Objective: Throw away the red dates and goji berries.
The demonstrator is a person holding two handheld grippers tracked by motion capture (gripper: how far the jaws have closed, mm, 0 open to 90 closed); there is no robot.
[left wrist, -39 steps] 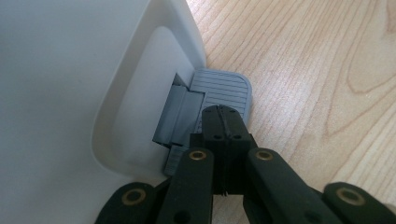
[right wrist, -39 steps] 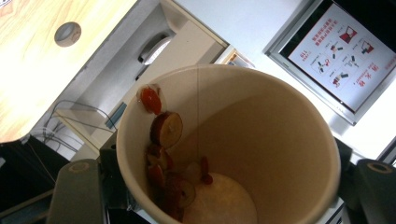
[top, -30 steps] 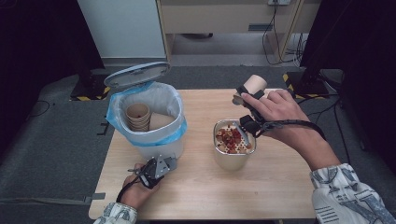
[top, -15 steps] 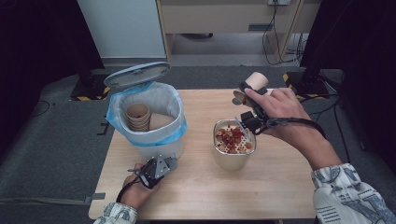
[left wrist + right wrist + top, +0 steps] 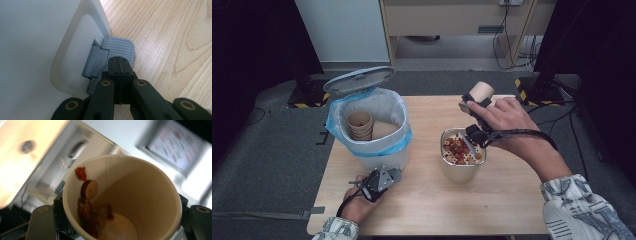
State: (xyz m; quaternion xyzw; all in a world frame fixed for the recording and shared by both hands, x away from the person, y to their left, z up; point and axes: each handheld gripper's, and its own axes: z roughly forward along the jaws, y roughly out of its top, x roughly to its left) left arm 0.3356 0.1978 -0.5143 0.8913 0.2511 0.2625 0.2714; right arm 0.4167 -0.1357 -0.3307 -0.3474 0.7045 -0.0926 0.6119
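While the right gripper (image 5: 476, 102) stayed clamped on a tilted paper cup (image 5: 482, 92) above the metal container (image 5: 459, 167) of red pieces, the left gripper (image 5: 120, 65), jaws together, pressed the bin's pedal (image 5: 120, 48).

The right gripper (image 5: 473, 106) has tipped its paper cup (image 5: 482, 92) further over.
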